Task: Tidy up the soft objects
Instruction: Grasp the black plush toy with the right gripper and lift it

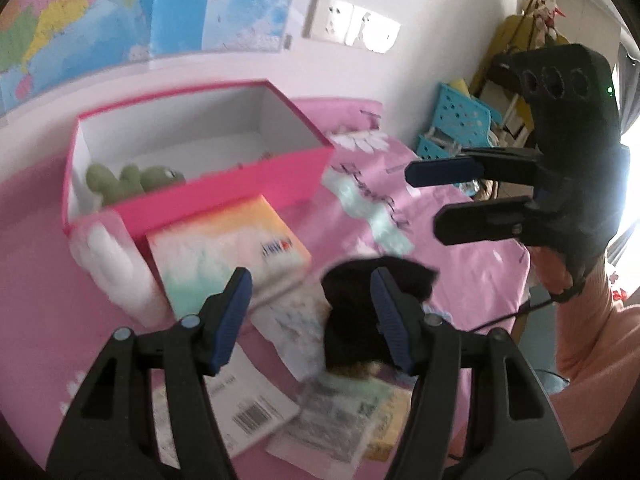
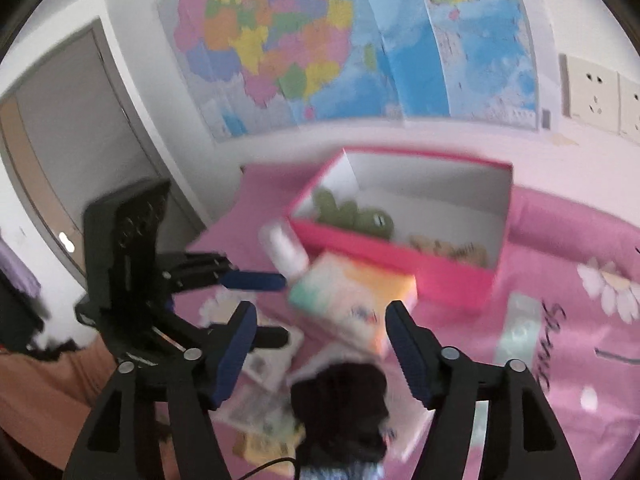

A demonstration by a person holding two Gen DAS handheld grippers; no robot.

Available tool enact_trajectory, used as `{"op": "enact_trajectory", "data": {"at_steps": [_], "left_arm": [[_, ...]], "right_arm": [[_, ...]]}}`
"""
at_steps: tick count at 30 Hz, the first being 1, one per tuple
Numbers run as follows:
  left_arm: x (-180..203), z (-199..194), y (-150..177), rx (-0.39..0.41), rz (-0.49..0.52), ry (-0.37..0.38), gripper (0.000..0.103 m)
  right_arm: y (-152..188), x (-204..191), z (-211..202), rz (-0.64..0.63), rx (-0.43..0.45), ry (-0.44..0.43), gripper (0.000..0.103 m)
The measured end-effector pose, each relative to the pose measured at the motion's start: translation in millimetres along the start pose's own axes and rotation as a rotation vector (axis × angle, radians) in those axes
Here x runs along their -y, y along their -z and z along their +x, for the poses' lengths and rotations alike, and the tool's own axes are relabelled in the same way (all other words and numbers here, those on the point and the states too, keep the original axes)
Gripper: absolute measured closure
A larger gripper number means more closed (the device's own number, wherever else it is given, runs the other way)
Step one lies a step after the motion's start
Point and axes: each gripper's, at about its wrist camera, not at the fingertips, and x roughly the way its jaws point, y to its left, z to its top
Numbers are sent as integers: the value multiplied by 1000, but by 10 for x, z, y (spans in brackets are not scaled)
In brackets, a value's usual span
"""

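Note:
A black soft item (image 1: 352, 320) lies on loose papers on the pink bedspread. My left gripper (image 1: 310, 284) is open just above it; its right-hand finger covers part of the item and no pad presses on it. In the right wrist view the black soft item (image 2: 340, 408) sits low between the fingers of my right gripper (image 2: 320, 314), which is open and clear of it. An open pink box (image 1: 224, 188) behind holds a green plush (image 1: 128, 180). The right wrist view shows the pink box (image 2: 400, 256), the green plush (image 2: 352, 216) and a tan plush (image 2: 448, 250) inside.
A pastel tissue pack (image 1: 228, 248) and a white bottle (image 1: 112, 264) lie against the box's front. Booklets and papers (image 1: 256, 400) litter the bedspread near me. Blue baskets (image 1: 460, 116) stand past the bed's far right corner. A map covers the wall behind.

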Motion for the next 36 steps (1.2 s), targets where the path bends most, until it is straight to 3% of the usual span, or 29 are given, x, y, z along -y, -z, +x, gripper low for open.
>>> {"op": "enact_trajectory", "data": {"at_steps": [5, 9, 17, 19, 21, 24, 26, 29, 36], "left_arm": [[51, 174, 182, -50, -6, 24, 39], [88, 300, 304, -93, -20, 34, 40], [195, 509, 333, -145, -26, 58, 40], [203, 578, 329, -162, -38, 58, 42], [200, 610, 330, -175, -42, 74, 52], [187, 623, 334, -175, -55, 75, 63], [172, 594, 325, -167, -68, 86, 69], [180, 528, 267, -143, -74, 108, 77], [219, 325, 1, -60, -56, 107, 78]], "right_arm": [[316, 105, 115, 19, -90, 69, 34], [481, 214, 296, 58, -141, 59, 34], [584, 227, 458, 64, -158, 47, 36], [593, 246, 472, 64, -158, 43, 43], [593, 260, 486, 63, -167, 43, 61], [610, 268, 484, 56, -164, 43, 79], [613, 275, 450, 55, -146, 37, 85], [582, 255, 359, 53, -117, 15, 88], [337, 119, 95, 9, -26, -7, 89]]}}
